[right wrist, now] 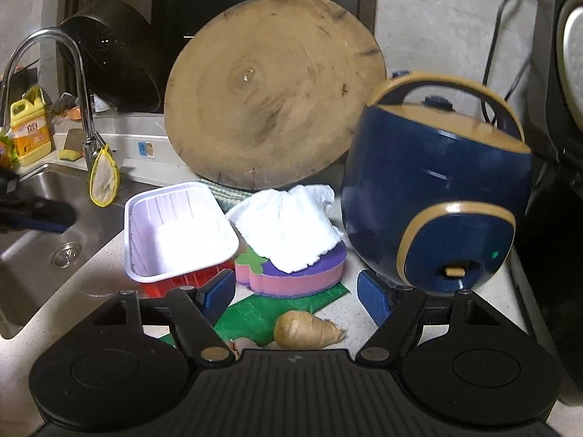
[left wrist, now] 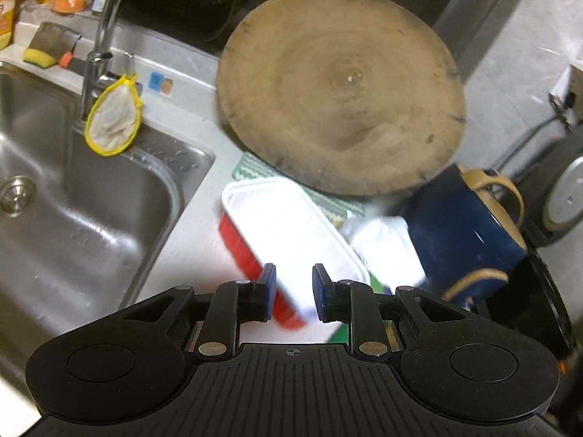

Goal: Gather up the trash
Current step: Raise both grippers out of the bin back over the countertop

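A red tray with a white inside (right wrist: 175,233) lies tilted on the counter by the sink. Beside it a crumpled white paper towel (right wrist: 288,229) rests on a pink and purple sponge (right wrist: 291,276). In front lie a green wrapper (right wrist: 255,315) and a piece of ginger (right wrist: 308,333). My right gripper (right wrist: 295,291) hovers over these with its jaws wide apart and nothing held. My left gripper (left wrist: 294,291) has a narrow gap between its pads. The tray (left wrist: 291,225) shows beyond that gap and is not gripped. The right wrist view shows the left gripper (right wrist: 43,218) blurred over the sink.
A round wooden cutting board (right wrist: 273,98) leans on the back wall. A blue rice cooker (right wrist: 437,189) stands to the right, with a dark appliance (right wrist: 561,109) behind it. The steel sink (left wrist: 73,218), its faucet (left wrist: 105,18), a yellow-rimmed mesh (left wrist: 113,116) and a detergent bottle (right wrist: 31,131) are on the left.
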`<state>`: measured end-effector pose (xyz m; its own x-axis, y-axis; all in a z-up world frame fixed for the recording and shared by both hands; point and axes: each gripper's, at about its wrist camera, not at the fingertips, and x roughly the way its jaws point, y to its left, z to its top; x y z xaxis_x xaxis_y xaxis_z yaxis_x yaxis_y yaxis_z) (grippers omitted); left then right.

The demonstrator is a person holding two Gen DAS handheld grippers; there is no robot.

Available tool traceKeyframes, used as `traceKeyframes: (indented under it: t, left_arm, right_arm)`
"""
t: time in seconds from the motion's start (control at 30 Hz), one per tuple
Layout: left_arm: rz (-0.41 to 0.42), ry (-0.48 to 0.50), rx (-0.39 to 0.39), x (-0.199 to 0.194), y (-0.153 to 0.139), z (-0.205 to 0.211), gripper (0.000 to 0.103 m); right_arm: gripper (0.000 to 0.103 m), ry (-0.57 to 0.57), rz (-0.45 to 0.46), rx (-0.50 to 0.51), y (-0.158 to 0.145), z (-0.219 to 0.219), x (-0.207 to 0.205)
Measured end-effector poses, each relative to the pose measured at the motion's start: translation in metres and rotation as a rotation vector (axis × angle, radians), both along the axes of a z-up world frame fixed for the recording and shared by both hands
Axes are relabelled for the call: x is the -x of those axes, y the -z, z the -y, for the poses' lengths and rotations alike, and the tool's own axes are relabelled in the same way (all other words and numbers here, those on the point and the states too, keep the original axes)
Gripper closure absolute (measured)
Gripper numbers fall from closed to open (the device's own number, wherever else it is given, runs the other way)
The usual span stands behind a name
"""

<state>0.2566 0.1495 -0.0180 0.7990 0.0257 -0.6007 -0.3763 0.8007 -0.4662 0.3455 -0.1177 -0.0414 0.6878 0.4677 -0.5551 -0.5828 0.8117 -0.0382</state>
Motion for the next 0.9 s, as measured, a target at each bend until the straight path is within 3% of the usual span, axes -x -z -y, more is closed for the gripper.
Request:
traceKeyframes:
  t: [0.2, 0.3, 0.37, 0.53, 0.73, 0.9]
  left_arm:
    - [-0.032, -0.098, -0.022, -0.049, 0.014, 0.001, 0.078]
    - [-0.118, -0.111, -0.127, -0.068, 0.022, 0.007, 0.078]
    - [-0.157, -0.102, -0.155, -0.071, 0.028, 0.008, 0.078]
    - [-0.184, -0.06, -0.148, -0.056, 0.037, 0.008, 0.075]
    - [-0.182, -0.068, -0.217, -0.022, 0.031, 0.004, 0.077]
    - [-0.12, -0.058, -0.148, 0.007, 0.024, -0.004, 0.077]
  right_arm:
    - [0.028, 0.041, -0.021, -0.018, 0.006, 0.02, -0.002]
    - [0.028, 0.066, -0.037, -0.005, 0.011, 0.027, -0.002]
    - [0.028, 0.083, -0.05, 0.004, 0.015, 0.03, -0.002]
    - [0.028, 0.059, -0.062, 0.012, 0.018, 0.031, 0.004]
    - [0.027, -0.012, -0.066, 0.028, 0.009, -0.006, -0.012]
    - [0.027, -0.074, 0.02, 0.072, 0.002, -0.058, -0.041]
